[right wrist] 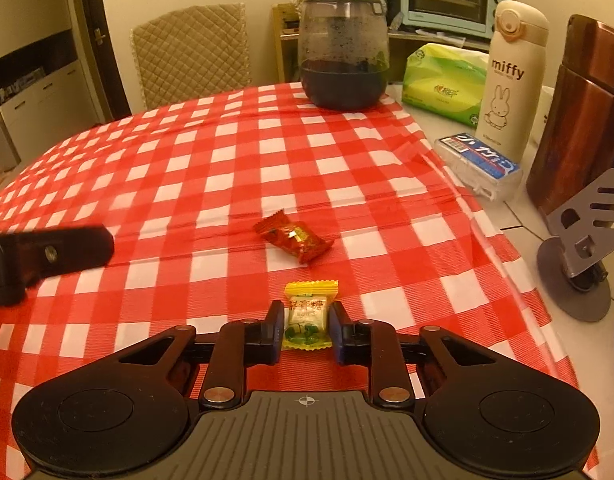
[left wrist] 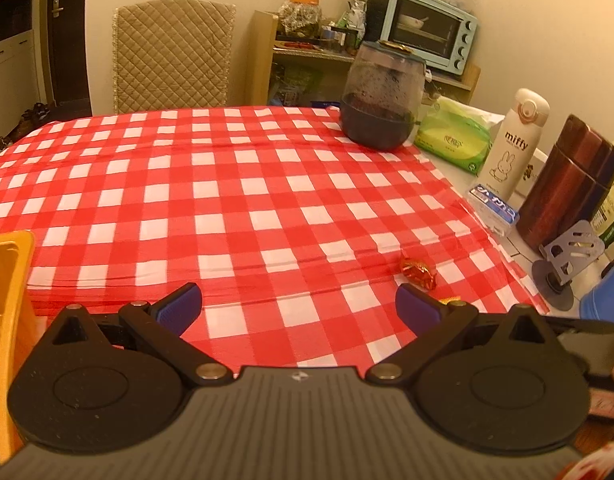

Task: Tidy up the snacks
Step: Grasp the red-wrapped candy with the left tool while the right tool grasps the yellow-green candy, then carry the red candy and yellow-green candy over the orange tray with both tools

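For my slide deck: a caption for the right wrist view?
Right tongs shut on a yellow candy; red candy lies beyond on the checked cloth.

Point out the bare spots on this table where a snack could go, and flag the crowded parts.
Most of the checked cloth is bare, from the red candy back to the dark jar and toward the chair side. The right edge is crowded: tissue pack, white bottle, blue box, metal stand. The right gripper is shut on the yellow candy.
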